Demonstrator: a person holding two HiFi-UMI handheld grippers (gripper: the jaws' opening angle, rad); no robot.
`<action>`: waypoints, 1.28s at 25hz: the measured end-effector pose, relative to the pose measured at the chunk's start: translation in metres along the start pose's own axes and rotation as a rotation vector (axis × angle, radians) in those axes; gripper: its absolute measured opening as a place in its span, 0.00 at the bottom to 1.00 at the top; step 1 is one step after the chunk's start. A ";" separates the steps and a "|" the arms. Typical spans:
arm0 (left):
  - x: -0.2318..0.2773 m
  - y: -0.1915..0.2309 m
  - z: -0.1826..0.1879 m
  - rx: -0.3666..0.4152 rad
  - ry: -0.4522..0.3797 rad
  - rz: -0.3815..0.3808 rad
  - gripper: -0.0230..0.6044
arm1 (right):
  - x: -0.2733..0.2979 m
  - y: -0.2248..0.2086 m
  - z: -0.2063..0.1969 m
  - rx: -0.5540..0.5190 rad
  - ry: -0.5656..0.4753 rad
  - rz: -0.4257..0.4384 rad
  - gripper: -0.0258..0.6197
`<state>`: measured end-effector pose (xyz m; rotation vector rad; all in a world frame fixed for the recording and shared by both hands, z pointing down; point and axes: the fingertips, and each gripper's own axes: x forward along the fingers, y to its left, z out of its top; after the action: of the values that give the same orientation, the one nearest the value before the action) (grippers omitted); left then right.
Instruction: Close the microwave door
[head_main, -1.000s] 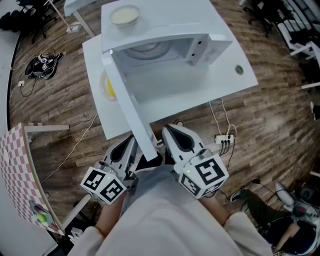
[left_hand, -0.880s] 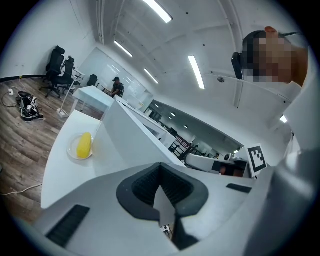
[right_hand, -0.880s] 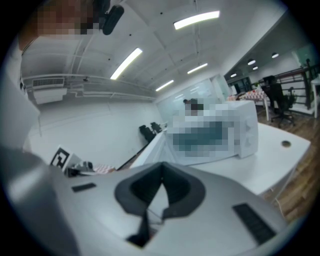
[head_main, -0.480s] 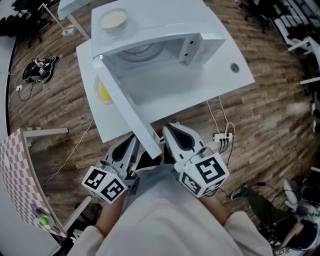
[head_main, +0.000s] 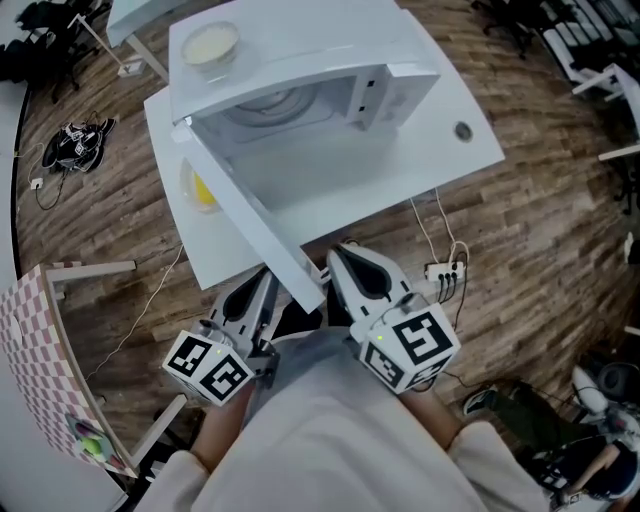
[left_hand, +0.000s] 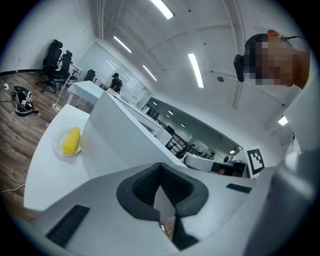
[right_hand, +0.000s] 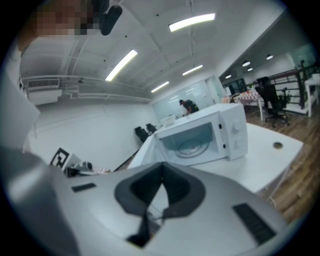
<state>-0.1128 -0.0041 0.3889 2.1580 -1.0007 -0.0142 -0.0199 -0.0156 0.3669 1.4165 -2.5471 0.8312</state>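
At the near edge of the white desk (head_main: 440, 150) the microwave (head_main: 300, 70) stands with its door (head_main: 250, 215) swung wide toward the person, the cavity open to view; the closing has not yet begun, as I judge it, and the step in hand is lining up for the push. Hinged at the microwave's left side, the door reaches out so that its free edge pokes between the two tools; the left tongs (head_main: 258, 290) lie on its outer side, the right tongs (head_main: 345, 262) on its inner side, facing the cavity; whether either touches the panel I cannot tell from above.

Both pairs are pinched together with nothing between them; the left gripper view shows the pads meeting at a thin slit with the door's blank outer face rising just ahead; the right gripper view shows the same narrow slit with the open microwave beyond.

The next move likely falls to the left tongs: press against the outer face near the free edge and sweep it round toward the cavity until the latch catches; the right tongs would first have to draw clear of the swing. A bowl (head_main: 207, 42) sits on top of the microwave; a plate (head_main: 186, 172) holding something yellow lies on the desk beyond the door's outer face, out of its closing path.
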 end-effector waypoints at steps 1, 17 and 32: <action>0.001 -0.001 0.000 0.000 0.001 0.000 0.07 | -0.001 -0.001 0.000 0.002 -0.001 0.000 0.07; 0.023 -0.009 0.000 0.000 0.024 -0.026 0.07 | -0.002 -0.021 0.011 0.009 -0.014 -0.015 0.07; 0.053 -0.015 0.010 0.057 0.051 -0.056 0.07 | -0.005 -0.054 0.022 0.026 -0.026 -0.068 0.07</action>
<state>-0.0690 -0.0389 0.3869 2.2266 -0.9224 0.0427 0.0299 -0.0455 0.3689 1.5216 -2.5001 0.8440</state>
